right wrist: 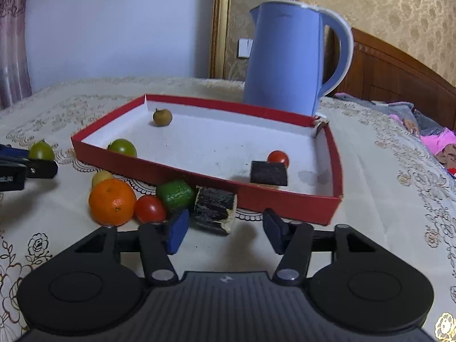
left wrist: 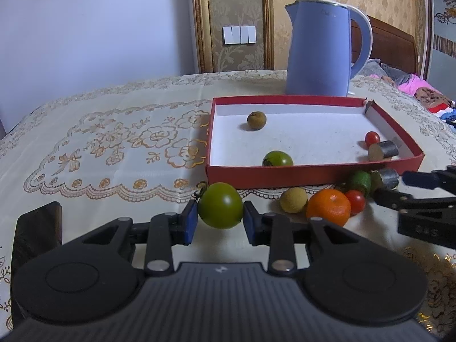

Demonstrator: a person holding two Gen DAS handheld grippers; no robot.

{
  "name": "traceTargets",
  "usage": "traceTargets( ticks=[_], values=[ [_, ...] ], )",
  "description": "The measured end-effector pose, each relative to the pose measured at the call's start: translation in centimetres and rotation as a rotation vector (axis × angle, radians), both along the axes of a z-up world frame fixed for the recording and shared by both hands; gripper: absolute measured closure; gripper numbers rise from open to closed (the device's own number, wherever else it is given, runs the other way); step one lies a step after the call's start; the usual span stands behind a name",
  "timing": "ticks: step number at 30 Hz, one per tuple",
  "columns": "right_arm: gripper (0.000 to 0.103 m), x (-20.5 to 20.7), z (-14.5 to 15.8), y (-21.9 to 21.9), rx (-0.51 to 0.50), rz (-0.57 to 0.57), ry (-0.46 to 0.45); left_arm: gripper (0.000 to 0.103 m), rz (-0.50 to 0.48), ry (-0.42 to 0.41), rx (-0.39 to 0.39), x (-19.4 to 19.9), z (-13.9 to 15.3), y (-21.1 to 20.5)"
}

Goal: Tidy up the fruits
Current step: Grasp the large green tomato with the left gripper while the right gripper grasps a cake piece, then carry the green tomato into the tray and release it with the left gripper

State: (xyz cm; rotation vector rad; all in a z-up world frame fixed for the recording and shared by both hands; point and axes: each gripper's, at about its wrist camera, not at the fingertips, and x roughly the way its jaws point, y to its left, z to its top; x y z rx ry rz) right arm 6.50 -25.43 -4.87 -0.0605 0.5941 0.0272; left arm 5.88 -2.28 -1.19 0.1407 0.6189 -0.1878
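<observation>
The left gripper (left wrist: 220,219) was clamped on a green tomato (left wrist: 220,209), probably for the red tray (left wrist: 310,174); the right gripper (right wrist: 225,232) stood apart around a sugarcane piece (right wrist: 214,209).

A blue kettle (left wrist: 319,48) stands on the floral tablecloth (left wrist: 114,142). White wall switches (left wrist: 239,34) sit behind; a wooden headboard (right wrist: 399,74) stands right.

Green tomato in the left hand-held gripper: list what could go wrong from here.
1. The green tomato is round and held only at its sides by the left hand-held gripper; it might slip.
2. It could clip the red tray's near wall.
3. The right hand-held gripper may nudge the dark cylinder.
</observation>
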Motion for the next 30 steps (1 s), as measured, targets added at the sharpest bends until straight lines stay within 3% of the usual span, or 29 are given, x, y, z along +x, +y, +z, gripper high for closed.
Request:
traceTargets(
  ticks=[1,3,5,9,18,30],
  values=[
    [0.052,0.3,-0.1,0.1,-0.004,0.001,0.006,0.072,0.001,0.001,0.001,0.0,0.0,0.0],
    [0.066,0.9,-0.2,0.3,-0.011,0.006,0.020,0.072,0.000,0.000,0.000,0.0,0.0,-0.1],
    [0.073,1.1,-0.3,0.4,0.000,0.023,0.030,0.072,-0.001,-0.002,0.002,-0.2,0.1,-0.1],
    [0.074,0.5,-0.3,0.8,-0.035,0.024,0.020,0.072,0.003,-0.004,0.005,-0.3,0.2,-0.2],
    [0.074,-2.9,0.8,-0.8,0.033,0.033,-0.039,0.072,0.015,-0.020,0.035,-0.2,1.0,-0.9],
    [0.074,-6.7,3.1,-2.8,0.050,0.049,-0.130,0.072,-0.025,-0.077,0.071,1.6,4.0,-6.2]
  ],
)
